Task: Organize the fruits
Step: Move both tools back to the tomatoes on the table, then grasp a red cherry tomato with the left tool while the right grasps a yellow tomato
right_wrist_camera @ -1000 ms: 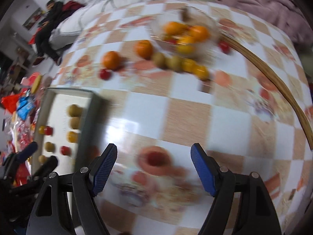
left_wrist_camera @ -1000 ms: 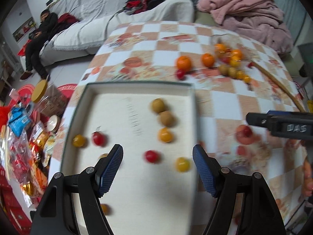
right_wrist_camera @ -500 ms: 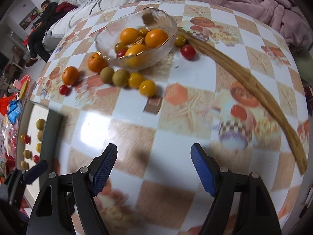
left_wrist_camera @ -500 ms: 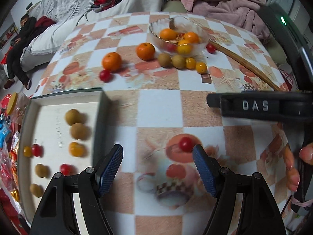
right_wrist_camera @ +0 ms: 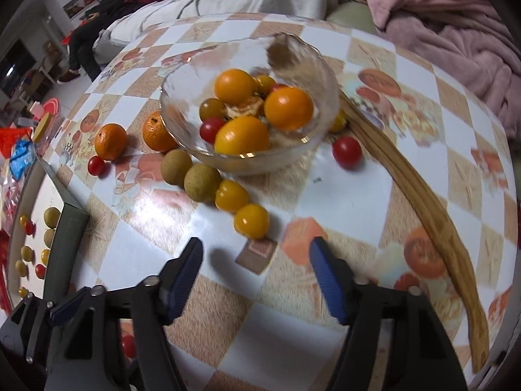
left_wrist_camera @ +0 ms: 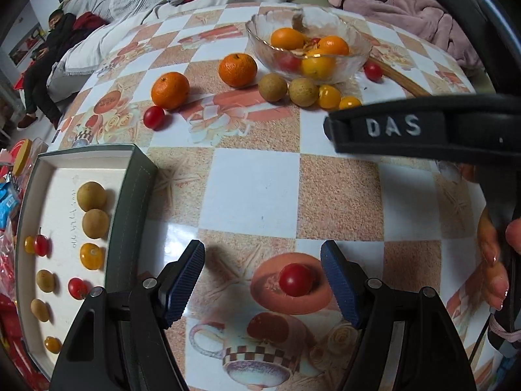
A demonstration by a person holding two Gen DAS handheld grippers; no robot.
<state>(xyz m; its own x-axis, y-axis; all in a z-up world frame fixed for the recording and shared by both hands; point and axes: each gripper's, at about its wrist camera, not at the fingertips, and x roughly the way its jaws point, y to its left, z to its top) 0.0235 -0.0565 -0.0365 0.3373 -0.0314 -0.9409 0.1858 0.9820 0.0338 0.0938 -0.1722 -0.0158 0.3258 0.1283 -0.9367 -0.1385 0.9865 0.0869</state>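
Note:
My left gripper (left_wrist_camera: pixel 262 277) is open and empty; a red cherry tomato (left_wrist_camera: pixel 295 279) lies on the table between its fingers, nearer the right one. A white tray (left_wrist_camera: pixel 130 176) at the left holds several small fruits. A glass bowl (left_wrist_camera: pixel 355 50) of oranges and tomatoes stands at the far side, with loose fruits beside it. My right gripper (right_wrist_camera: pixel 255 268) is open and empty, just short of a yellow tomato (right_wrist_camera: pixel 251 221). The bowl (right_wrist_camera: pixel 322 65) is beyond it.
A long wooden strip (right_wrist_camera: pixel 423 202) runs along the table's right side. Two oranges (left_wrist_camera: pixel 170 90) and a red tomato (left_wrist_camera: pixel 153 117) lie far left. A sofa with a pink blanket (right_wrist_camera: pixel 439 9) is behind; a seated person (left_wrist_camera: pixel 45 49) and snack bags (left_wrist_camera: pixel 6 202) are at left.
My left gripper swung from over the tray to the right, to the red tomato on the table. My right gripper moved forward toward the bowl and the loose yellow tomatoes.

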